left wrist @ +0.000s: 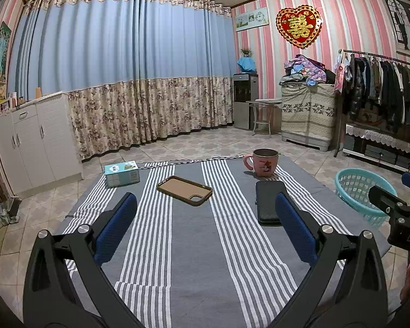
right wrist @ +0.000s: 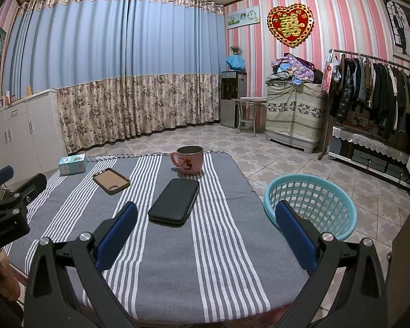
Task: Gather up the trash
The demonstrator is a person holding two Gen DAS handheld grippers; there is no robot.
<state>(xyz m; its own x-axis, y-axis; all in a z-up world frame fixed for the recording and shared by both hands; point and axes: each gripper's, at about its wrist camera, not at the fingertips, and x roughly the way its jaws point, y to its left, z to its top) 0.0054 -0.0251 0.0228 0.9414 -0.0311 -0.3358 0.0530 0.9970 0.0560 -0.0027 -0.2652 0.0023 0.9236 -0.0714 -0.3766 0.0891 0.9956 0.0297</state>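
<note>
1. Left wrist view: the left gripper (left wrist: 206, 228) hangs over the striped desk (left wrist: 191, 246), its jaws spread wide and holding nothing. Ahead lie a box (left wrist: 122, 173), a brown case (left wrist: 185, 190), a black case (left wrist: 269, 203) and a mug (left wrist: 262, 162).
2. Right wrist view: the right gripper (right wrist: 206, 235) is likewise wide open and empty; the basket (right wrist: 311, 205) sits on the floor just beside the desk's right edge.
</note>
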